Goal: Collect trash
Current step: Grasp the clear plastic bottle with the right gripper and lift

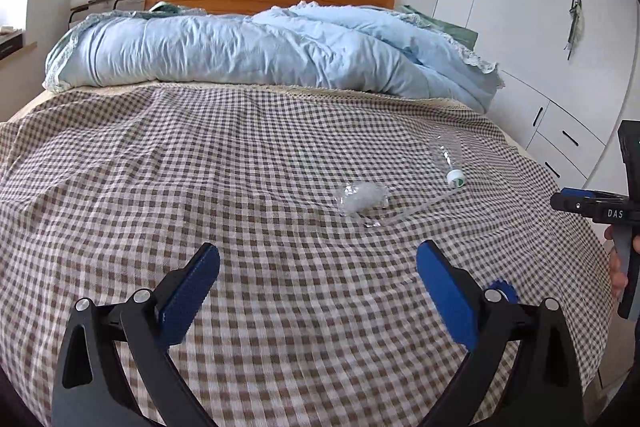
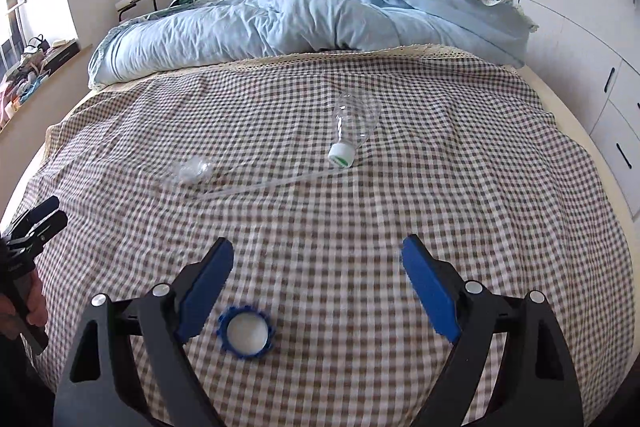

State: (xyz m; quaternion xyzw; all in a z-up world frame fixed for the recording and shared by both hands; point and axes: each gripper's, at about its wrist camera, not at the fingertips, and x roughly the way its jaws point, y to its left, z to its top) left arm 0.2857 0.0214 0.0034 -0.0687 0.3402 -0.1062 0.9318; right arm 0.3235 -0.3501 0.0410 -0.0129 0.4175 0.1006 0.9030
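We hover over the bed (image 1: 120, 155), both grippers, left (image 1: 318, 279) and right (image 2: 318, 269), spread wide and empty. Ahead lies the bottle (image 2: 352, 127), a crumpled wrapper (image 2: 192, 169) left of it. The blue cap (image 2: 246, 331) sits nearest.

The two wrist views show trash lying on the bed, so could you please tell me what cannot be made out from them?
- Blue ring: in the left wrist view, mostly hidden behind the left gripper.
- Crumpled clear wrapper: too transparent in both views to tell its contents.
- Clear bottle: whether any liquid remains is unclear.
- Any trash bin: outside both views.
- Windowsill clutter: too small in the right wrist view.
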